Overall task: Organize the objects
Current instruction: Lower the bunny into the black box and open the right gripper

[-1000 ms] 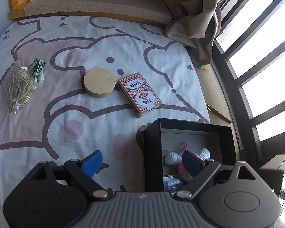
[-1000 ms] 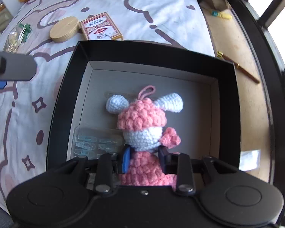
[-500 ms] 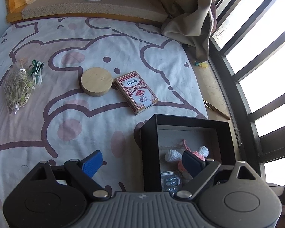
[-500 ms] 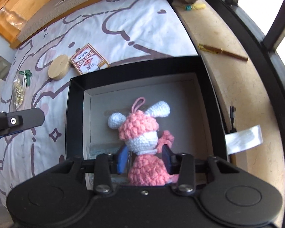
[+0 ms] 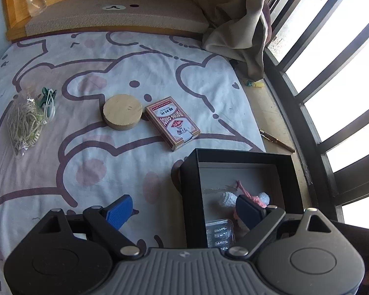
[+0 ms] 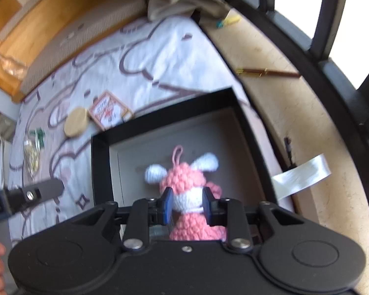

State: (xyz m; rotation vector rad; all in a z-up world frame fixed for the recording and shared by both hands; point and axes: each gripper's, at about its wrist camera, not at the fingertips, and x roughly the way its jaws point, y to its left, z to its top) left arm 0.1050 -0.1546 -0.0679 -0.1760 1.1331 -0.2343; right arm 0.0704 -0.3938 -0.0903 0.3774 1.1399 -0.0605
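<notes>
On the bed sheet (image 5: pixel 125 172) I have the black box (image 5: pixel 188 196) standing near the window side, and well apart from it, farther up the sheet, the card pack (image 5: pixel 172 123) and the wooden disc (image 5: pixel 122 111) lie just beside each other. The bag of string (image 5: pixel 24 123) is far to the left.

Inside the box I see the crochet doll (image 6: pixel 184 184), and a clear plastic case (image 5: pixel 219 231) lies on the box floor near it. My right gripper (image 6: pixel 187 205) has its jaws closed on the white middle of the doll, one pad at each side. The long axis of the doll runs straight away from the jaws, head and pink loop pointing forward, so the grip is across its narrow part.

My left gripper (image 5: pixel 182 209) stands wide open with nothing between the pads; it straddles the left wall of the box. For the doll the right hand is clearly the one in place. I think the doll is being put in or taken out; which one I cannot tell.
</notes>
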